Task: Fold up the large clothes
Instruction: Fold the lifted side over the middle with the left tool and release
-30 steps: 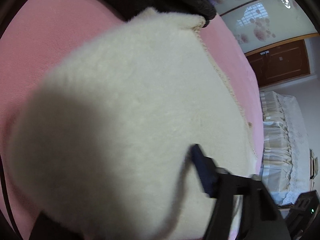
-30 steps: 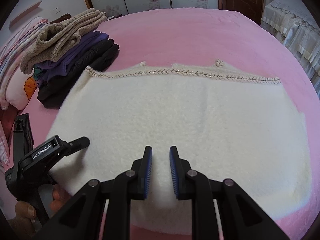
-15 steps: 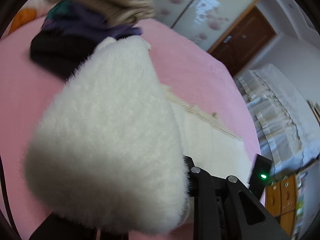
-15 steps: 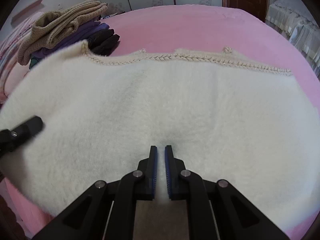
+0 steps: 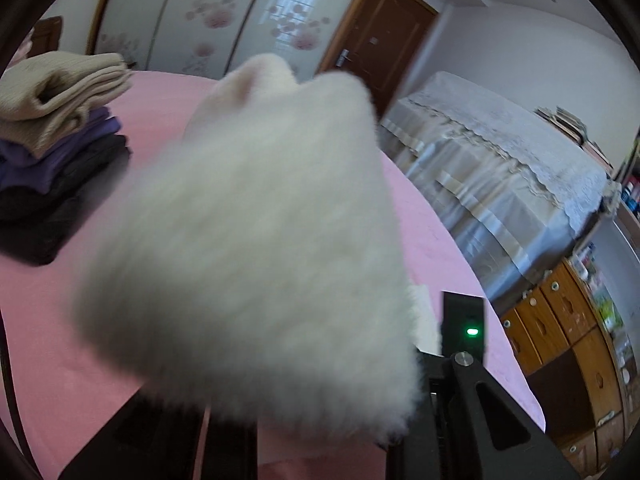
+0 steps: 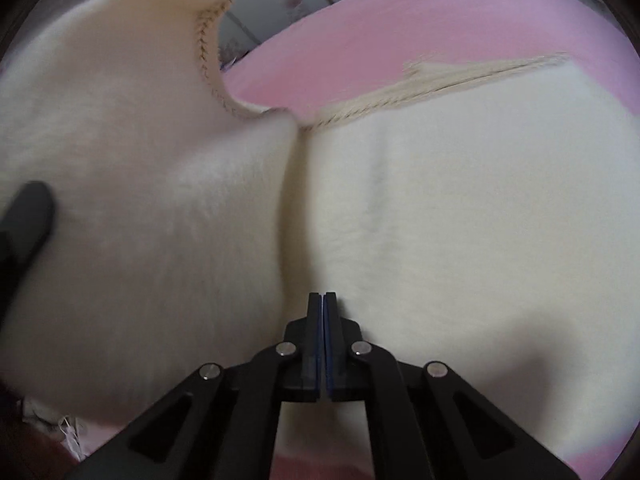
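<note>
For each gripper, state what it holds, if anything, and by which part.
Left gripper: holds the white fleece garment by its left side, lifted off the pink bed. Right gripper: jaws shut at the garment's near edge by the middle crease; whether fabric is pinched cannot be told.

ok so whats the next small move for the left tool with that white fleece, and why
Probably carry the left tool across toward the flat right half and lower it. It holds the left half of the white fleece raised, with the braided edge curling in the air, while the right tool is shut at the fold line as an anchor. The lifted flap has not yet landed on the pink bed.
</note>
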